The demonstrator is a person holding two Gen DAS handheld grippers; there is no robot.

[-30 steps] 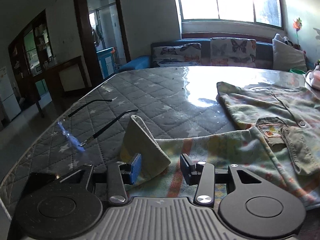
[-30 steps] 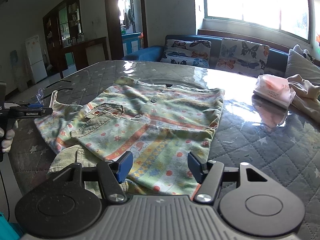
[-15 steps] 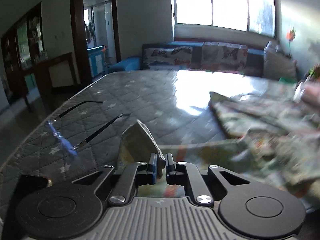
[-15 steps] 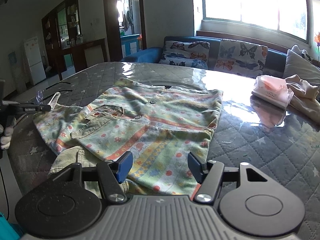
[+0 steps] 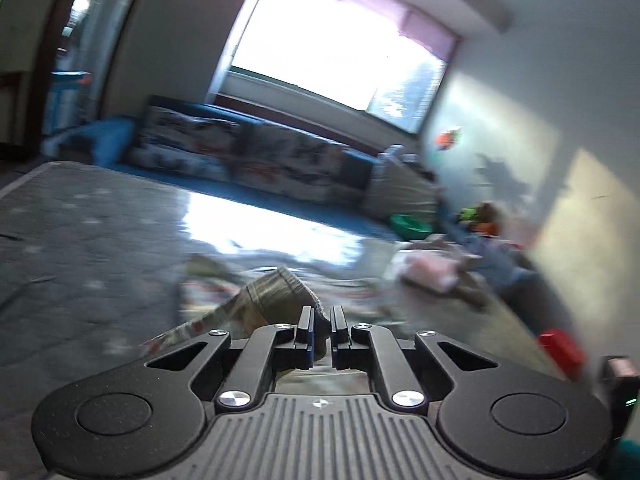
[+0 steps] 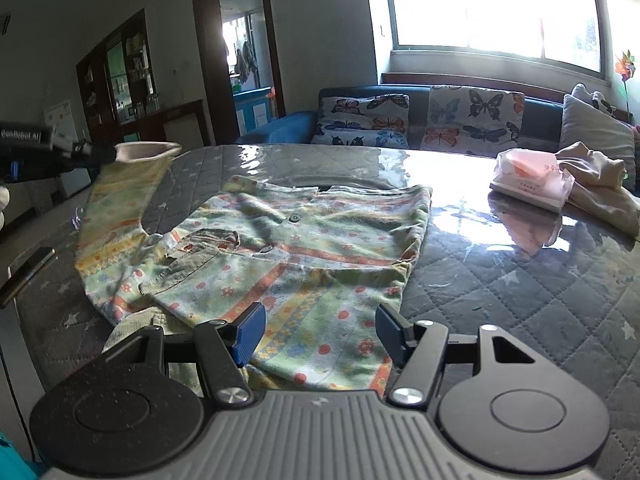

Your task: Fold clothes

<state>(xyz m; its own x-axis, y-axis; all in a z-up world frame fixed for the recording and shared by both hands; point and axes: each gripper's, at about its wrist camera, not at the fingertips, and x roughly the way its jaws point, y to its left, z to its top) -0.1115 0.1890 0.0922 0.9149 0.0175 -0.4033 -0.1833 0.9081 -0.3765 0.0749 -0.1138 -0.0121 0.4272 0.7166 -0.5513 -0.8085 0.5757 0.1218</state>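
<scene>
Left gripper (image 5: 320, 330) pinches sleeve (image 6: 120, 184); right gripper (image 6: 320, 330) gapes empty over shirt (image 6: 304, 248). Soft, light, droopy; grip cuffs, hems.

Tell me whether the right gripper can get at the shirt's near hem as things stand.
Probably yes. The right gripper hangs open just above the shirt's near hem, with nothing between them. The left gripper holds the sleeve up at the far side, clear of that path.

We note a floral shirt (image 6: 304, 248) spread on the quilted worktop (image 6: 520, 280); the left hand-held gripper (image 6: 96, 155) lifts one sleeve cuff (image 6: 146, 150). The right hand-held gripper (image 6: 318, 330) hovers open above the hem.
</scene>
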